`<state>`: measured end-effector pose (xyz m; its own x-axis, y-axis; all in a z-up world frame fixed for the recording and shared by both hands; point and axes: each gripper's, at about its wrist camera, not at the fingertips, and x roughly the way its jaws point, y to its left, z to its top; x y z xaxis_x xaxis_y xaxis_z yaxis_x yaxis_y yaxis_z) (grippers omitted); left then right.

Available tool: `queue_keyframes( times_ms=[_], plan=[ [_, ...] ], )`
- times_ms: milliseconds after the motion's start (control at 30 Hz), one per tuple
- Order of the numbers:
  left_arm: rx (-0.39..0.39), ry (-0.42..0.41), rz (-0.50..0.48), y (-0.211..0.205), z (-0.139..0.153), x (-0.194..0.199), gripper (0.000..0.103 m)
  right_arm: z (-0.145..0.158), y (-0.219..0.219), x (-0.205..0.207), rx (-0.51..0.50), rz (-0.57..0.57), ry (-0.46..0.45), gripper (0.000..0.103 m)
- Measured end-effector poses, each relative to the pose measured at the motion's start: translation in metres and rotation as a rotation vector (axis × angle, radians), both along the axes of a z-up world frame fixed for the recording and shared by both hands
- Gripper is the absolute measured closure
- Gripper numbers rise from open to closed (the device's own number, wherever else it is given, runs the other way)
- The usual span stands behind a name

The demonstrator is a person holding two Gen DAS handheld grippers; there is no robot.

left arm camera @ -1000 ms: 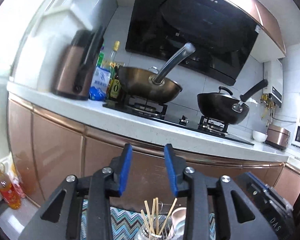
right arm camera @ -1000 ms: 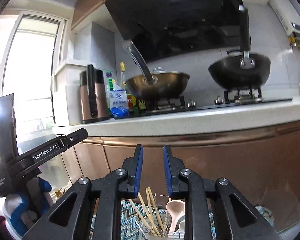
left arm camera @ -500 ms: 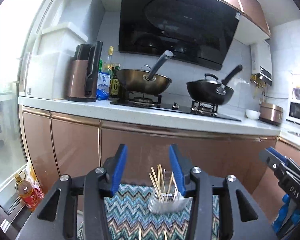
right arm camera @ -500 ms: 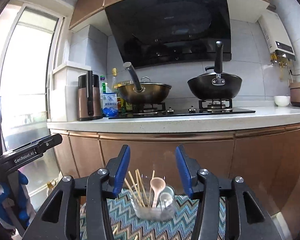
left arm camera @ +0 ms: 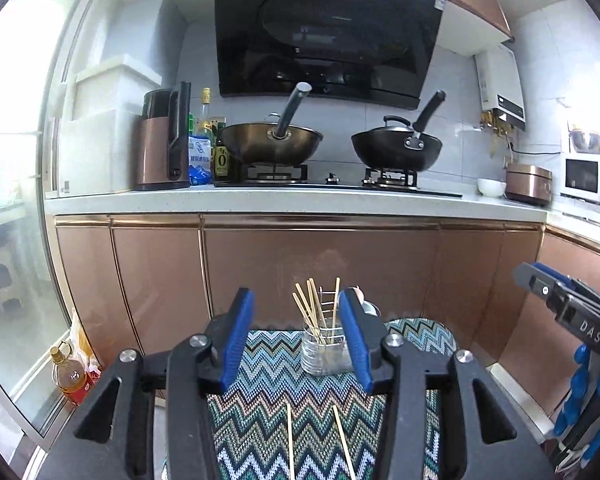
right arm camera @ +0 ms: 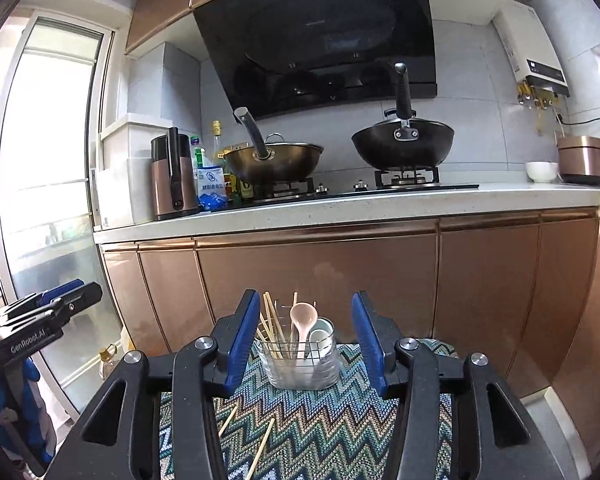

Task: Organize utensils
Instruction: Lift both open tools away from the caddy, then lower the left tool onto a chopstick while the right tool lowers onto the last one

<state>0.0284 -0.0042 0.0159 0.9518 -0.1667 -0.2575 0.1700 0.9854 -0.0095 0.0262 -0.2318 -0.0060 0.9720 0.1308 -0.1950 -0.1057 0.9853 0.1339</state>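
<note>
A clear utensil holder [right arm camera: 300,356] stands at the far end of a zigzag-patterned mat [right arm camera: 320,432]. It holds several wooden chopsticks [right arm camera: 270,326], a pink spoon [right arm camera: 302,320] and a white spoon [right arm camera: 320,338]. It also shows in the left wrist view [left arm camera: 325,350]. Two loose chopsticks [left arm camera: 290,440] lie on the mat [left arm camera: 260,420] in front of it; they also show in the right wrist view [right arm camera: 260,444]. My left gripper [left arm camera: 296,340] is open and empty above the mat. My right gripper [right arm camera: 306,340] is open and empty, short of the holder.
Copper cabinet fronts [right arm camera: 320,280] and a white counter [left arm camera: 300,200] stand behind the mat. Two woks [left arm camera: 272,144] sit on the stove. An oil bottle [left arm camera: 70,376] stands on the floor at left. The other gripper shows at each view's side [left arm camera: 572,312].
Both grippers have pulled back and tilted down, and their jaws have opened wider. The holder, the mat and the loose chopsticks have come into view.
</note>
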Motion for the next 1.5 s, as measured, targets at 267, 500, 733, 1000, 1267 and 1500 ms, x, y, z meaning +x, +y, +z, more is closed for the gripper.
queue_keyframes(
  times_ms=[267, 500, 733, 1000, 1267, 1500],
  plan=[
    [0.026, 0.029, -0.016, -0.009, -0.009, -0.002, 0.06, -0.007, 0.0, -0.005, -0.016, 0.02, 0.023, 0.055],
    [0.049, 0.081, -0.007, -0.01, -0.022, 0.006, 0.06, -0.023, 0.002, 0.008, -0.021, 0.035, 0.084, 0.055],
    [0.051, 0.178, -0.004, -0.004, -0.044, 0.032, 0.06, -0.049, 0.012, 0.037, -0.013, 0.091, 0.211, 0.057],
    [0.03, 0.342, 0.006, 0.009, -0.085, 0.076, 0.06, -0.085, 0.029, 0.075, -0.024, 0.143, 0.355, 0.06],
    [-0.003, 0.502, -0.006, 0.02, -0.13, 0.116, 0.06, -0.117, 0.037, 0.111, -0.042, 0.164, 0.468, 0.061],
    [-0.048, 0.769, -0.087, 0.02, -0.185, 0.169, 0.061, -0.163, 0.045, 0.159, 0.016, 0.244, 0.692, 0.069]
  ],
)
